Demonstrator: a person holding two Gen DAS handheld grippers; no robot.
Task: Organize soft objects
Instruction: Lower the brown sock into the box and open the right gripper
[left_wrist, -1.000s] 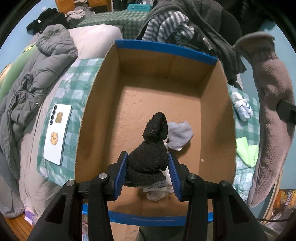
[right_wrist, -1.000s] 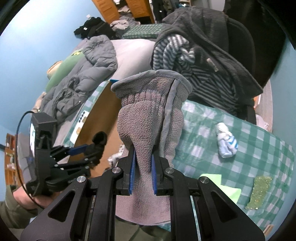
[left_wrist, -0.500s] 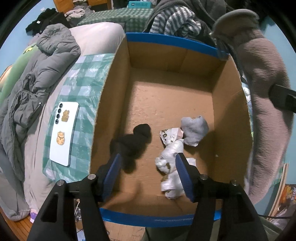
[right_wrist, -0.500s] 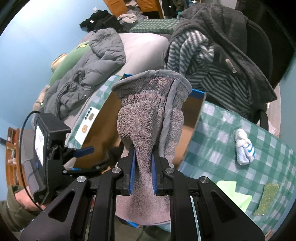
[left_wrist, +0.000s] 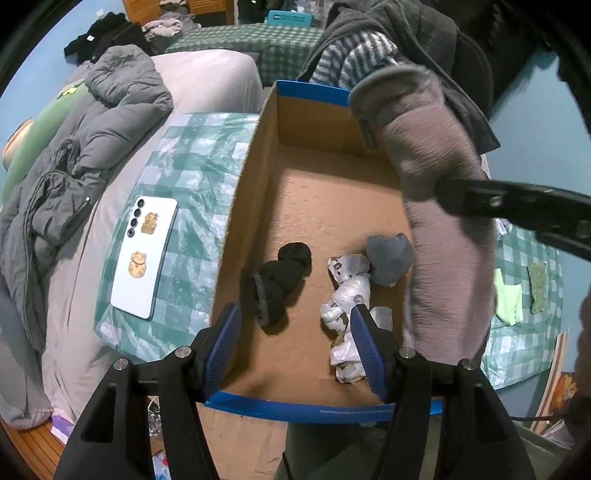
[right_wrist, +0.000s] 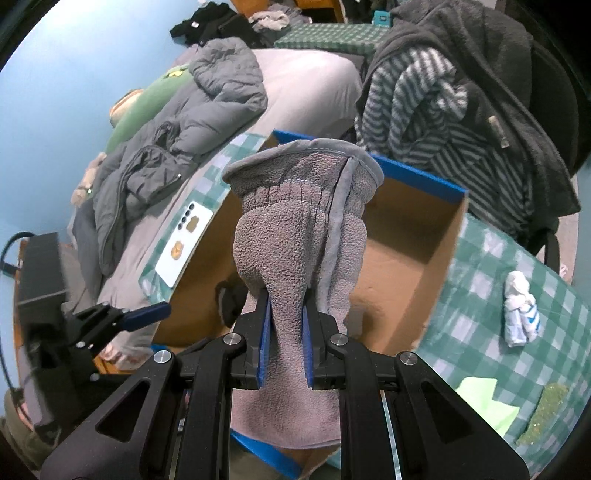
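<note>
A cardboard box (left_wrist: 255, 192) with blue rims stands on the checked tablecloth. Inside lie a black sock (left_wrist: 282, 282), a grey sock (left_wrist: 389, 258) and a white patterned cloth bundle (left_wrist: 345, 314). My left gripper (left_wrist: 295, 343) is open and empty above the box's near end. My right gripper (right_wrist: 286, 328) is shut on a grey fleece glove (right_wrist: 299, 236) and holds it over the box (right_wrist: 402, 258); the glove also shows in the left wrist view (left_wrist: 443, 236), hanging over the box's right side.
A white phone (left_wrist: 146, 254) lies on the cloth left of the box. Right of the box lie a white-blue sock (right_wrist: 521, 310), a light green cloth (right_wrist: 484, 402) and a green glitter piece (right_wrist: 543, 410). Grey jackets (left_wrist: 74, 177) cover the bed at left; a striped robe (right_wrist: 461, 110) hangs behind.
My left gripper opened and let the black sock fall into the box, then drew back a little. My right gripper carried the fleece glove leftward, from beside the box to over it.
</note>
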